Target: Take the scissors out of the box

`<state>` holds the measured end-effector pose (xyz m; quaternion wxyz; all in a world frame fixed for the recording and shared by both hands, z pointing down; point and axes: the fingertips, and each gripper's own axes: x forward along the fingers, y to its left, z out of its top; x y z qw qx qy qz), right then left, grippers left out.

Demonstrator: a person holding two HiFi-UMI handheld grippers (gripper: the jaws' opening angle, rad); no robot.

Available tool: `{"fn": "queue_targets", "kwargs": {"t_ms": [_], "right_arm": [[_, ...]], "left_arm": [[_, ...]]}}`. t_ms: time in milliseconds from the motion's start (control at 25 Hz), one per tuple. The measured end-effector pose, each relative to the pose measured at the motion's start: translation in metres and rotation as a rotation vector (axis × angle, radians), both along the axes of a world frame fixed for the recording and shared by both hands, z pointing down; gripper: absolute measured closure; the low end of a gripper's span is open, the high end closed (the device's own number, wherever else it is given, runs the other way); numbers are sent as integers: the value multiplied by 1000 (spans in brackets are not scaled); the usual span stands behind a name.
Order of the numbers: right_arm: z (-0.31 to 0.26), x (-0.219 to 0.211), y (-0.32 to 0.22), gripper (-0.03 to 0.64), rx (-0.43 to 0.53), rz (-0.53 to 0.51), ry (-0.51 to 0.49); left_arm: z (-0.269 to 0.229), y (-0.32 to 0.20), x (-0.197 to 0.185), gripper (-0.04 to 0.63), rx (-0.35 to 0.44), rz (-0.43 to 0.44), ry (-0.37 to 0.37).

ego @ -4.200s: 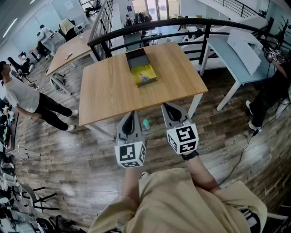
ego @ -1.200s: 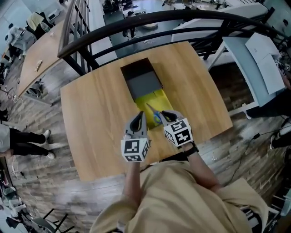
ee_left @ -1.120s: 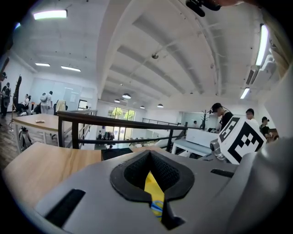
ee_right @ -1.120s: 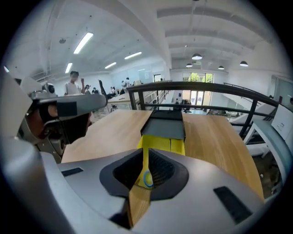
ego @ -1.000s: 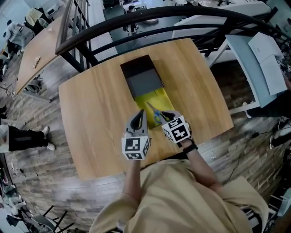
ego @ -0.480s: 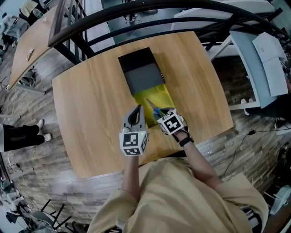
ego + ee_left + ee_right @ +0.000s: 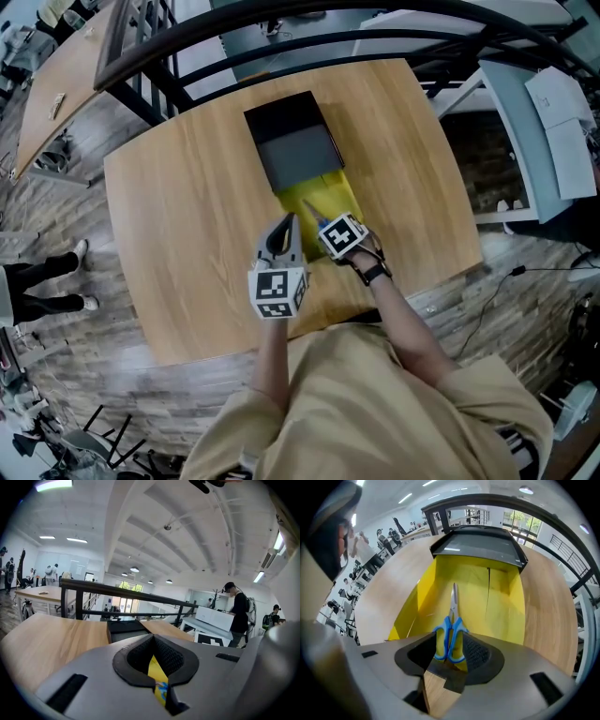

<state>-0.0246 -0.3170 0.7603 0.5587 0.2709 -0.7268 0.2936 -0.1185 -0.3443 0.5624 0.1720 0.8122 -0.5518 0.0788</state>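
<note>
The pair of scissors with blue plastic handles and thin metal blades (image 7: 452, 620) lay flat on the bottom of the open yellow cardboard box (image 7: 501, 606). They had not been taken out yet. The box sat in the middle of the light wooden surface (image 7: 187, 216). Its dark grey lid (image 7: 295, 150) stood open at the far end, toward the top of the head view.

The right gripper (image 7: 450, 649) pointed steeply down into the near end of the box. That was probably because the scissors lay low and flat, so they had to be reached from above. Its jaws had just been opening and stood wide. In the right gripper view the blue handles showed between the two jaws, but the pads did not press on them. The wide gap likely made room to go round both handle loops.

The left gripper (image 7: 285, 225) hung just left of the box, pointing nearly level. Its jaws were almost together, with only a thin slit, and held nothing. It may have waited there to steady the box.
</note>
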Motion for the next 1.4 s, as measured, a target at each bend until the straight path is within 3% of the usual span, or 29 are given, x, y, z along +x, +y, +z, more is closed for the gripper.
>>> {"fn": "queue_targets", "kwargs": {"t_ms": [480,720,840,1120,1400], "right_arm": [[19,-12,-8,463,-69,-131,134],[18,-11,-8,479,-65,-167,116],[16,-9,-10,528,-28,-165,79],[-2,-12,-14,534,92,-158,-5],[-38,-9,-19,534,252,-87,-64]], "left_arm": [[8,-3,-17,594,-24,-42,4],[7,1,-22,594,-25,-60,9],[4,2,-24,594,-19,-64,7],[-7,11,-23,594,0,-63,-9],[-16,25,-30,594,23,-70,-25]]}}
